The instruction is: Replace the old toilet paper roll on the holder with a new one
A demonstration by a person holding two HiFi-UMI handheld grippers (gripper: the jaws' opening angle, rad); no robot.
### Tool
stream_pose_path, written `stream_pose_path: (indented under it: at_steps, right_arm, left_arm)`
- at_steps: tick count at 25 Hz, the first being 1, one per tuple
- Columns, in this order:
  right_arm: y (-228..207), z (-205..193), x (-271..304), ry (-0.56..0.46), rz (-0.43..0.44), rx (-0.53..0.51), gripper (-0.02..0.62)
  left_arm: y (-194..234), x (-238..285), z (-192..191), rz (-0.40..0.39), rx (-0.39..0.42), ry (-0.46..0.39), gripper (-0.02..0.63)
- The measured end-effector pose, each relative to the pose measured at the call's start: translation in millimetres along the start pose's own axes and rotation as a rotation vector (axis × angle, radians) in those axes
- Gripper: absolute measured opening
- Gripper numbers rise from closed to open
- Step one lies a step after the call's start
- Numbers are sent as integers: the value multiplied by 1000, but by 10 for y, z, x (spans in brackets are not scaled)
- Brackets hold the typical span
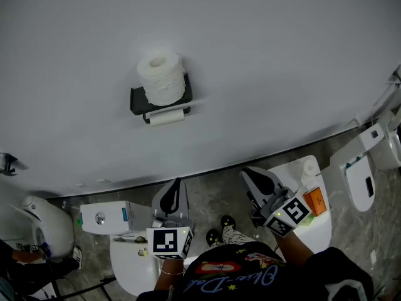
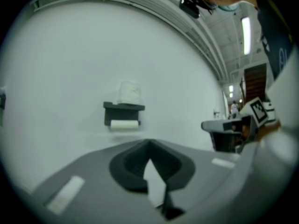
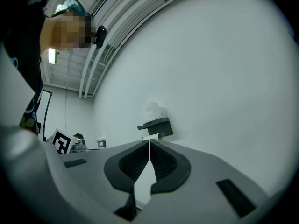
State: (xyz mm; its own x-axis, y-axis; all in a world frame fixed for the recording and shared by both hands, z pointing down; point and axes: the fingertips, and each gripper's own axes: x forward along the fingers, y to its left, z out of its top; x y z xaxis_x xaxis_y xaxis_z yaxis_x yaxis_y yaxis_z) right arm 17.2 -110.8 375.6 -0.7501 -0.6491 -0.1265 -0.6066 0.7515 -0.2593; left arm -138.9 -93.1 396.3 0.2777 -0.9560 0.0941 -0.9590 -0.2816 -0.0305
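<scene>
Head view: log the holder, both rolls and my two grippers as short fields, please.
holder: black wall-mounted holder, fixed to the white wall
top shelf: full white toilet paper roll, standing upright
spindle: thin white roll, lying crosswise under the shelf
left gripper: shut, empty, well short of the holder
right gripper: shut, empty, well short of the holder
task state: neither roll touched

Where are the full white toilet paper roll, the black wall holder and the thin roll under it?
Full white toilet paper roll (image 1: 161,79): head view, side wrap.
Black wall holder (image 1: 138,100): head view, left end.
Thin white roll under holder (image 1: 166,118): head view, middle.
</scene>
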Motion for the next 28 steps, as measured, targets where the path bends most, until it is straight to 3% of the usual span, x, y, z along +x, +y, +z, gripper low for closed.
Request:
stream_pose_path:
  at_steps: [4, 9, 14, 18, 20, 23, 24, 25, 26, 28]
  right_arm:
    - [-138, 128, 123, -19, 37, -10, 14]
    - [-304, 225, 255, -37, 59, -55, 14]
    - [-252, 218, 466, -37, 110, -7, 14]
    - [-212, 197, 635, -27, 102, -8, 14]
    - [-184, 191, 705, -20, 100, -8, 14]
    - [-163, 184, 770, -15, 90, -18, 14]
    - [-170, 179, 772, -14, 82, -19, 14]
    - [-183, 170, 769, -11, 72, -21, 14]
    - [-197, 158, 761, -4, 60, -25, 14]
    - [-224, 138, 737, 13, 34, -40, 14]
  left_arm:
    - [-32, 188, 118, 10, 2, -4, -14]
    - [-113, 381, 241, 10, 63, -35, -14]
    - [-3, 479, 168, 16, 9, -33, -14]
    - [128, 532, 175, 4, -35, -34, -14]
    - [253, 583, 154, -14, -177, -54, -14]
    - [530, 726, 100, -51, -530, -133, -12]
    - [611, 786, 82, -68, -639, -162, 3]
    - [681, 844, 70, -80, -726, -190, 94]
    - [744, 897, 61, -85, -785, -213, 141]
    - [853, 999, 46, -87, -841, -242, 143]
